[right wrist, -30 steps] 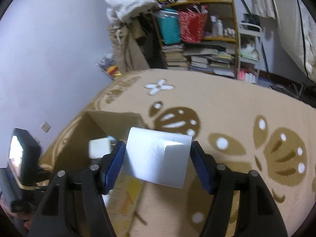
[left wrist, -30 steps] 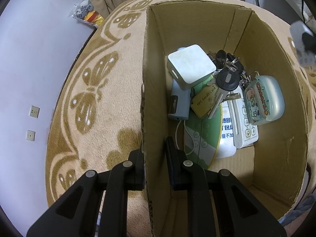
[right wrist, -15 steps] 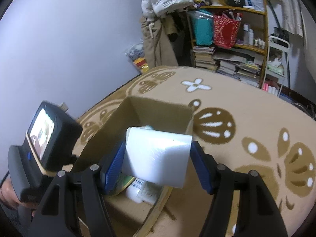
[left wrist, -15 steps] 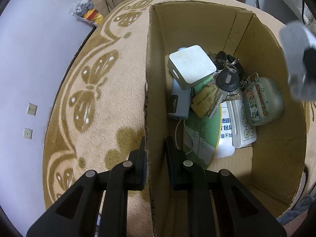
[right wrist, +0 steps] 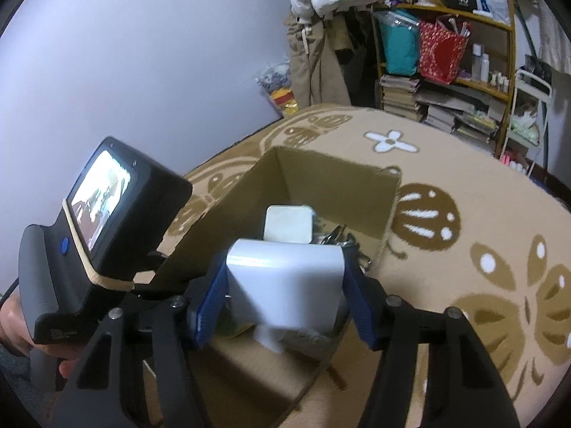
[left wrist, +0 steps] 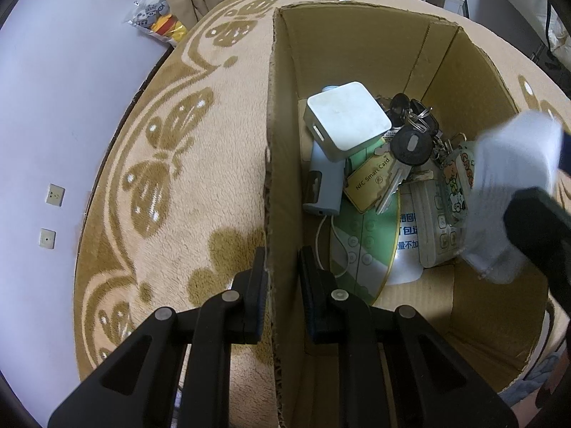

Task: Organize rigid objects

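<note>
White block (right wrist: 285, 285) clamped between the blue pads of the right gripper (right wrist: 287, 297), hanging over the open top of the cardboard box (left wrist: 357, 46), near its right wall in the left wrist view (left wrist: 514, 185); blurred there, so its exact height above the contents can't be told; rug (left wrist: 200, 185) under the box, tan with brown leaf pattern, box sitting on it; left gripper (left wrist: 282, 303) pinched on the box's left wall, one finger outside, one inside, both touching cardboard; inside the box, on its floor: green-and-white flat pack (left wrist: 364, 246) lowest; white square adapter (left wrist: 348, 119) toward the box's back left, resting on a grey-blue device (left wrist: 323, 185); white remote (left wrist: 435, 224) right of the flat pack; translucent cartoon case (left wrist: 458, 178) over the remote, toward the right wall; key bunch (left wrist: 410, 142) with black heads in the middle; gold NFC card (left wrist: 371, 182) leaning against the keys; in the right wrist view, a hand (right wrist: 14, 324) holding the left gripper's handle beside the box.
</note>
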Available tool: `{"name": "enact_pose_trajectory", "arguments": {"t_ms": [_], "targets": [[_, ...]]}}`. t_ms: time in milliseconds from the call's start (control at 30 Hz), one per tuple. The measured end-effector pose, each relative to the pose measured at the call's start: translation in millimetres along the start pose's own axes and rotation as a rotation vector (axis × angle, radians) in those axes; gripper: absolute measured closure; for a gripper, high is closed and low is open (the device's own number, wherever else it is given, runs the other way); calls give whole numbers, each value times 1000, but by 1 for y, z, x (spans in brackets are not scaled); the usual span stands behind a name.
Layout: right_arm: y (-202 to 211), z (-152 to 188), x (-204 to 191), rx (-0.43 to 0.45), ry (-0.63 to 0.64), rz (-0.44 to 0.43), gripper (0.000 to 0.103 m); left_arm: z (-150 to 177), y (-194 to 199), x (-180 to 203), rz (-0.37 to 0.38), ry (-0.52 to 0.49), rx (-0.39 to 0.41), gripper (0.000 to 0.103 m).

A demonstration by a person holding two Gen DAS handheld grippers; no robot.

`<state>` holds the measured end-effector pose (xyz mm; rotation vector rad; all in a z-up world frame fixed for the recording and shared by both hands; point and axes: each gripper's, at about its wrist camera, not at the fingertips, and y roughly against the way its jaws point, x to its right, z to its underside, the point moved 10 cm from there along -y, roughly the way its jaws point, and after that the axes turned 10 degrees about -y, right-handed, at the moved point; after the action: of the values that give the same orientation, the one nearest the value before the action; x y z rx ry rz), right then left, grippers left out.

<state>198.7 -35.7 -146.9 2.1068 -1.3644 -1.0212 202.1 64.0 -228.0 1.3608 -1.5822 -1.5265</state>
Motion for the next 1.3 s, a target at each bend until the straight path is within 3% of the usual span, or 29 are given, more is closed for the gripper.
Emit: {"name": "enact_pose_trajectory", "arguments": {"t_ms": [900,1033,1300], "targets": [[13,-8,4,69,-35,38,35,1,4,1,-1,4,7,86],[22,-13,13,87,-55,61,20,1,5,1,-4,1,6,86],[27,-4,45,72,-116,146,13,2,7,1,-5,7,11,85]]}}
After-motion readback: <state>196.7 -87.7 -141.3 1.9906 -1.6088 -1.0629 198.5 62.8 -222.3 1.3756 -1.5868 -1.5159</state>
